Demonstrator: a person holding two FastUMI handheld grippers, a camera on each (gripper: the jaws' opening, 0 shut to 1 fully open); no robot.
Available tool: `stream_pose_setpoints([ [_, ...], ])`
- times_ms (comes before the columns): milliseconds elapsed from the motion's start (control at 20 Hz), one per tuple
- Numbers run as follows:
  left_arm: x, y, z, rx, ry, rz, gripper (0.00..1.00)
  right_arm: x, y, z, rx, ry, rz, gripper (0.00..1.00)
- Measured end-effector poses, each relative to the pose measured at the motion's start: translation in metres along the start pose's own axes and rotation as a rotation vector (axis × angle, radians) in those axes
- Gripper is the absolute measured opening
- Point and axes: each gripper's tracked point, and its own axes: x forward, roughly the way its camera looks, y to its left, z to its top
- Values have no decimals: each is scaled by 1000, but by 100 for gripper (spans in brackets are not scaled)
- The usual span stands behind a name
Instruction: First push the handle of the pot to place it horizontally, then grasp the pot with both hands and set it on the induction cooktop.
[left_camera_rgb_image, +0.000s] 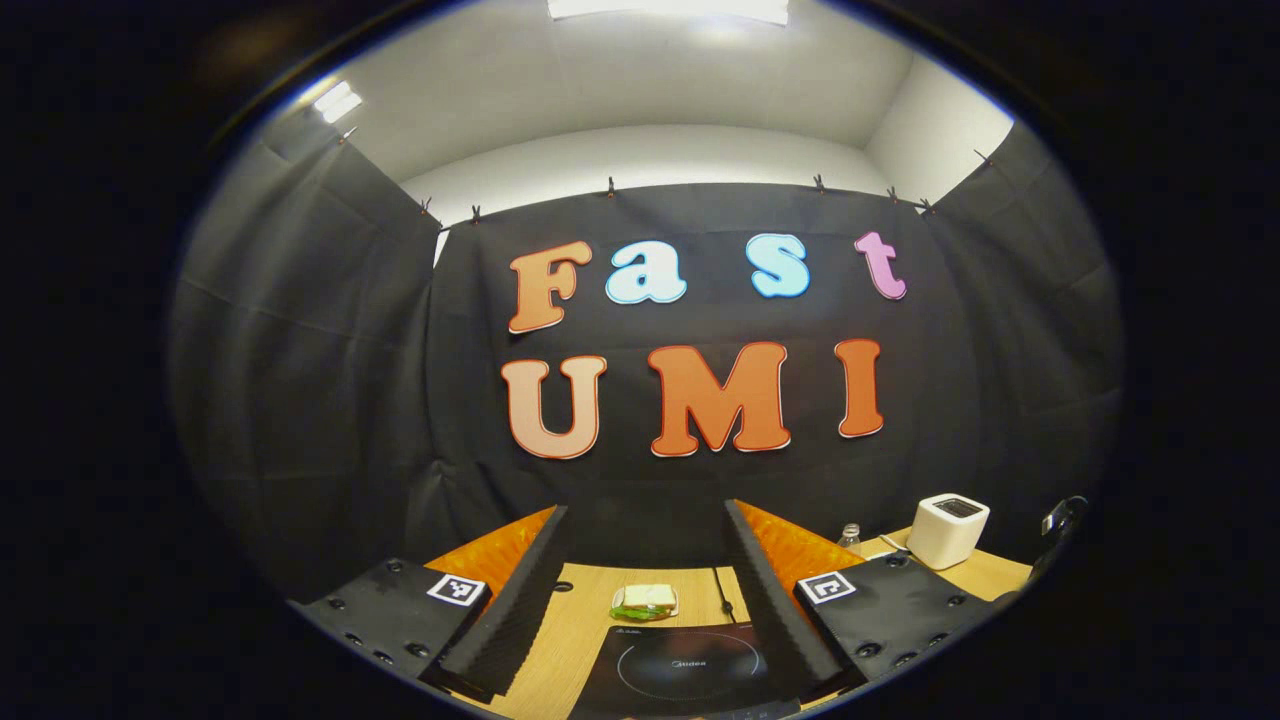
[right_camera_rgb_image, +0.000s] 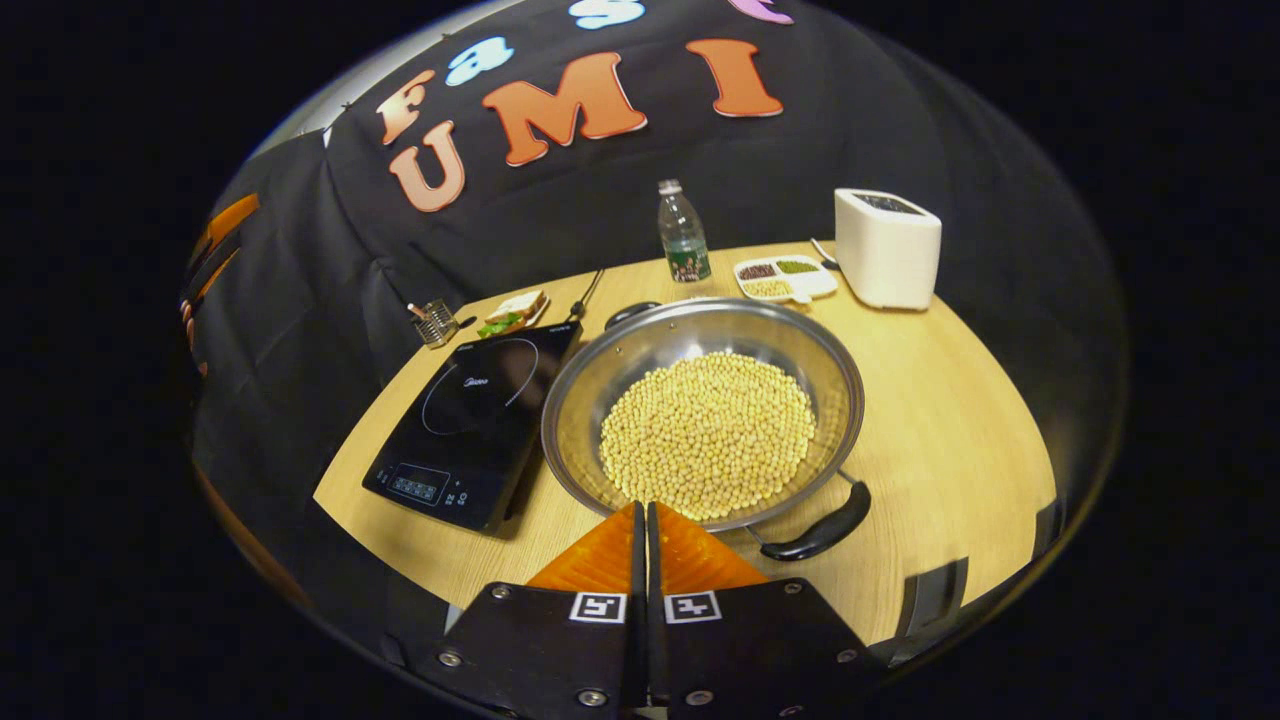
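A steel pot (right_camera_rgb_image: 600, 395) holding a heap of yellow beans (right_camera_rgb_image: 708, 433) rests on the wooden table (right_camera_rgb_image: 950, 430). One black handle (right_camera_rgb_image: 822, 533) juts out at its near right side, another (right_camera_rgb_image: 630, 313) sits at the far rim. A black induction cooktop (right_camera_rgb_image: 470, 420) lies just left of the pot, also seen from the left gripper view as the cooktop (left_camera_rgb_image: 690, 668). My right gripper (right_camera_rgb_image: 641, 507) is shut and empty, its tips just short of the pot's near rim. My left gripper (left_camera_rgb_image: 645, 510) is held high and open above the cooktop's near side.
A white box-shaped appliance (right_camera_rgb_image: 887, 247), a divided dish of grains (right_camera_rgb_image: 785, 278) and a water bottle (right_camera_rgb_image: 683, 233) stand at the table's back. A sandwich on a plate (right_camera_rgb_image: 512, 311) and a small metal rack (right_camera_rgb_image: 436, 322) sit behind the cooktop. Black cloth walls surround the table.
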Motion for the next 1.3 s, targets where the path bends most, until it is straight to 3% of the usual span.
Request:
stream_pose_setpoints([
  [150, 2, 6, -2, -5, 2, 11, 99, 4, 3, -16, 71, 46, 29, 0],
  [450, 1, 2, -2, 5, -7, -4, 99, 13, -21, -42, 179, 172, -7, 0],
  [650, -4, 1, -7, -2, 2, -13, 99, 22, -31, -47, 317, 251, -11, 0],
  [1100, -11, 5, -12, 33, 23, 13, 99, 30, -52, -37, 316, 260, -60, 0],
  [1300, -18, 4, -11, 44, 14, 11, 99, 32, -88, -27, 318, 248, -120, 0],
])
